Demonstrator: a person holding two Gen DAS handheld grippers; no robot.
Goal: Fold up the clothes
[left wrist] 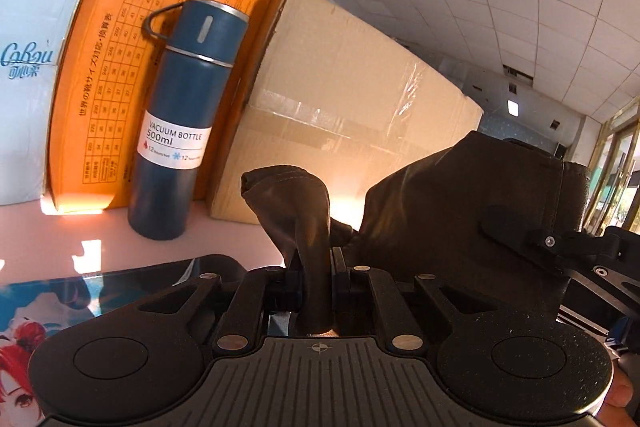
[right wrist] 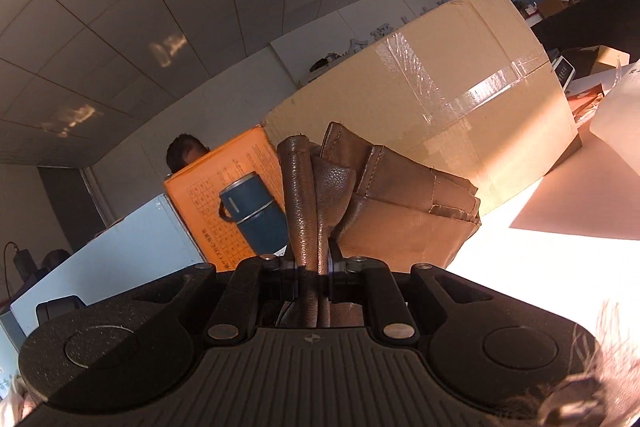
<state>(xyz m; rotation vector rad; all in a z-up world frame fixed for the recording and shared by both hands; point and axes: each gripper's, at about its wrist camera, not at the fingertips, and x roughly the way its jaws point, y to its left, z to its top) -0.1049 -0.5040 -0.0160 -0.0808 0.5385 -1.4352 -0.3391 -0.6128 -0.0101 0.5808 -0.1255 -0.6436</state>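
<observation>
A brown leather-like garment (left wrist: 460, 211) hangs lifted above the pink table. My left gripper (left wrist: 316, 267) is shut on a bunched corner of it, and the fabric pokes up between the fingers. The other gripper's black frame (left wrist: 560, 247) shows at the right of the left wrist view, against the cloth. In the right wrist view my right gripper (right wrist: 318, 269) is shut on a rolled seam of the same garment (right wrist: 400, 211), whose folded layers spread to the right in front of it.
A blue vacuum bottle (left wrist: 188, 119) stands on the pink table (left wrist: 224, 243) before an orange box (left wrist: 120, 75), a white box (left wrist: 36, 59) and a large taped cardboard box (left wrist: 344, 115). A printed mat (left wrist: 60, 307) lies at the near left. A person's head (right wrist: 186, 151) shows behind the orange box.
</observation>
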